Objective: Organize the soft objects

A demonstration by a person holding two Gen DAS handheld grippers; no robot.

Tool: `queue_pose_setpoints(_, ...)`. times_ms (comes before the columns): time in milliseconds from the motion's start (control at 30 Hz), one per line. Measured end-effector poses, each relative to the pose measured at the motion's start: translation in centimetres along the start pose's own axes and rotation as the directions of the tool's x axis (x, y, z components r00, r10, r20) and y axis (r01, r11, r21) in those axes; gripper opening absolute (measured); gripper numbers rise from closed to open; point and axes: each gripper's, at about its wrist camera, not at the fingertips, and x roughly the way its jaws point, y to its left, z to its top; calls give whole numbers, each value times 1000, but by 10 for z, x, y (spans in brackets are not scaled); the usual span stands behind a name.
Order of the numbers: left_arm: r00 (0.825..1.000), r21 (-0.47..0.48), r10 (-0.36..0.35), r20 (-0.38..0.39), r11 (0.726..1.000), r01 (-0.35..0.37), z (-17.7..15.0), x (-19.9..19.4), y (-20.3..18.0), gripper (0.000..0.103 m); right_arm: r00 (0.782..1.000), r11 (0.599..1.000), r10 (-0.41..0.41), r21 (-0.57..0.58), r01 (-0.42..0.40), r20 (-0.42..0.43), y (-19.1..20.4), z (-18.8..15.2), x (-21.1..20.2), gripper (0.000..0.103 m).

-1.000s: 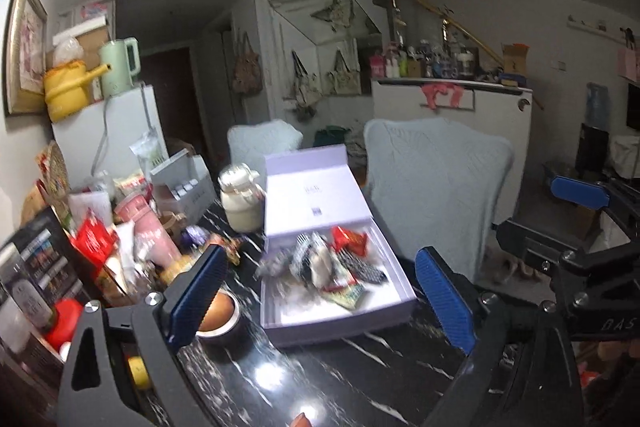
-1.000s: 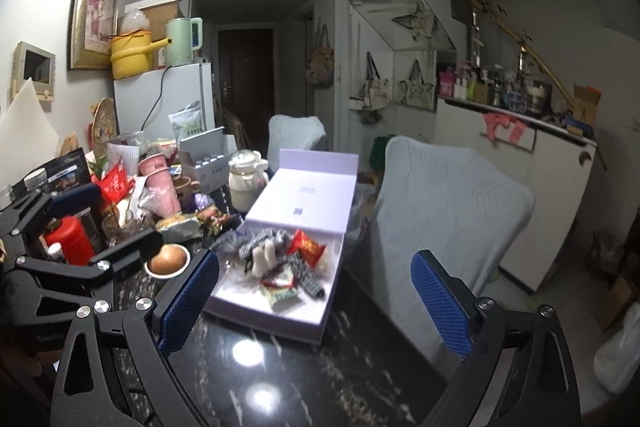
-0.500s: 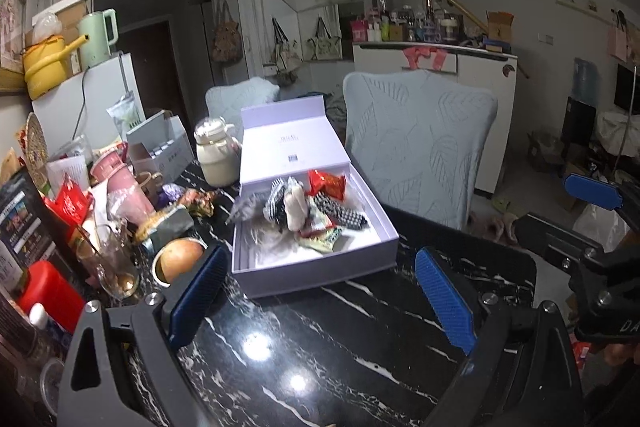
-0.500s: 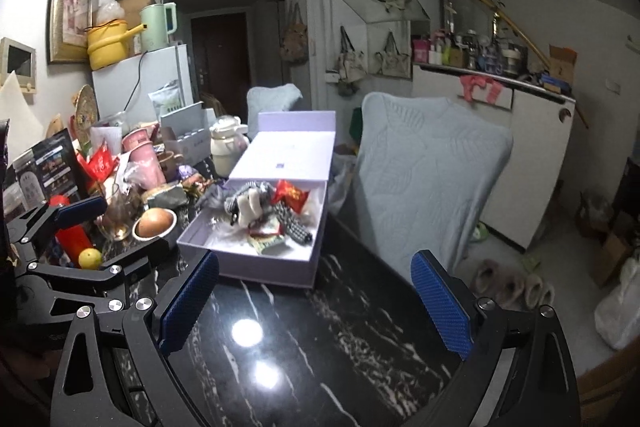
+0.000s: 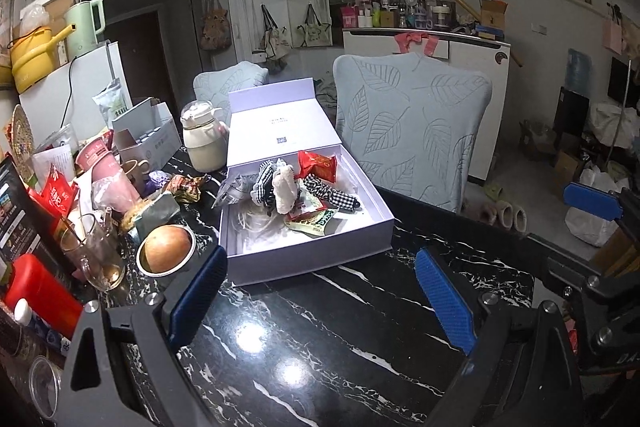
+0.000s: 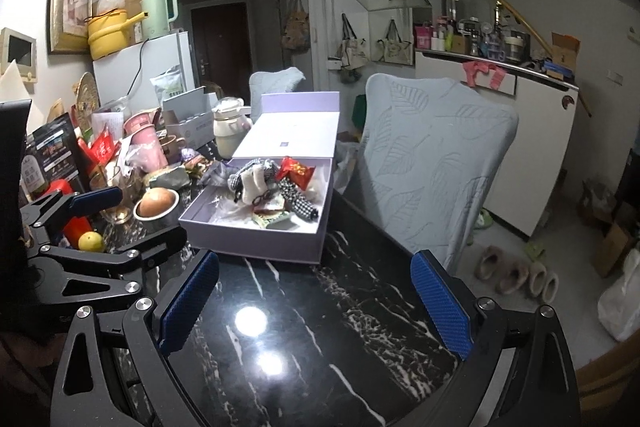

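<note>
Both tools (image 5: 320, 291) (image 6: 316, 291) wide, empty; soft objects (image 5: 286, 187), seemingly scrunchies, boxed just ahead.

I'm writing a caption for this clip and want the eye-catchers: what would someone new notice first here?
First, the open lavender box in the middle of the glossy black marble table, holding a heap of checked fabric pieces, a white fluffy item and red snack packets. Then the crowded clutter at the table's left, with an orange in a metal cup. Both grippers, left and right, hover open before the box.
</note>
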Motion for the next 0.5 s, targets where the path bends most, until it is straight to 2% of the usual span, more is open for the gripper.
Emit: queue_pose_setpoints(500,1000,-32,5,4,999,-5,2,-2,9,96,1000,1000,2,-18,-2,2,9,3,0,98)
